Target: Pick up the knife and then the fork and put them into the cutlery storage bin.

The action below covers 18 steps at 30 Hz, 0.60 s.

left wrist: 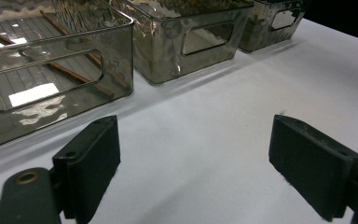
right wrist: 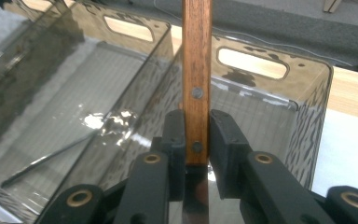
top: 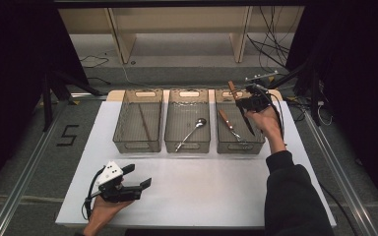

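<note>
A: Where was the knife (right wrist: 196, 70)?

B: Pinched in the right gripper (right wrist: 197, 140), above the right bin (top: 240, 143). Pads pressed on both sides of the wooden handle, at its lower rivet. In the right gripper view the handle rose straight up from between the pads and the steel blade ran down below them. In the high view the knife (top: 241, 109) slanted, handle toward the far rim, dark blade toward the person.

A: Materials?

B: Handle reddish-brown wood, flat-sided, two round metal rivets. Blade smooth, reflective. Bins smoky clear plastic, rippled walls, ribbed floors, oval grip cutouts.

A: What lay in the bins?

B: Right bin: a fork (top: 231, 128) with wooden handle. Middle bin (top: 187, 143): a metal spoon (top: 192, 132), bowl toward the far side. Left bin (top: 137, 143): thin brown chopsticks (top: 144, 122).

A: Left gripper?

B: Left gripper (top: 139, 176) low over the white table (top: 202, 187), near edge, well apart from the knife. Jaws spread wide, nothing between them, matte black pads (left wrist: 91, 163).
</note>
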{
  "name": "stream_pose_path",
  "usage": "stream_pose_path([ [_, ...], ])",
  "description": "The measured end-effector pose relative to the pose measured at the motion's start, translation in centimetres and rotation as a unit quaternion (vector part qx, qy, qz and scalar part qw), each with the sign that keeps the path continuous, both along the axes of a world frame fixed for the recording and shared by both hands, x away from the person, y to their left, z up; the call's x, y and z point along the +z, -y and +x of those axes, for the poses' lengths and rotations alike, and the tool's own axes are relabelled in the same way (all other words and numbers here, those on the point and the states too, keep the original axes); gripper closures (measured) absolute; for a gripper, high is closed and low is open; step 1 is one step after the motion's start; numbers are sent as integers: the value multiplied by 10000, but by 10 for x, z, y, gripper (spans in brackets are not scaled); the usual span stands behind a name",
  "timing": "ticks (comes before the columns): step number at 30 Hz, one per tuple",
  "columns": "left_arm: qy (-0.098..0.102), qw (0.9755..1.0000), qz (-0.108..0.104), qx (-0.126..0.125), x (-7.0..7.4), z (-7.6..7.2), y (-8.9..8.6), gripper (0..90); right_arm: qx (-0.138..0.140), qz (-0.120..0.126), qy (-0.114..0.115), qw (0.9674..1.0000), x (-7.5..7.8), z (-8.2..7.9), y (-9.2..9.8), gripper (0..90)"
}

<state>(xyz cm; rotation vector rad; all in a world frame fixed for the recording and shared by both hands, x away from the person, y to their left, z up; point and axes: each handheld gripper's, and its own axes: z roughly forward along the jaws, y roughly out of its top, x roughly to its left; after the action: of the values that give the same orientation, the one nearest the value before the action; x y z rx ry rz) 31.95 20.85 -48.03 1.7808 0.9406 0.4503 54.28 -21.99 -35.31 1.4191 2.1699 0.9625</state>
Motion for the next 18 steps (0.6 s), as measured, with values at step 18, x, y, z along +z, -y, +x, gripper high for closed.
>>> stream_pose_path([
  [18, -2, 10000, -10, -2, 0, 0, 0, 163, 21, -339, -155, 9993, -26, 7, -1, 773],
])
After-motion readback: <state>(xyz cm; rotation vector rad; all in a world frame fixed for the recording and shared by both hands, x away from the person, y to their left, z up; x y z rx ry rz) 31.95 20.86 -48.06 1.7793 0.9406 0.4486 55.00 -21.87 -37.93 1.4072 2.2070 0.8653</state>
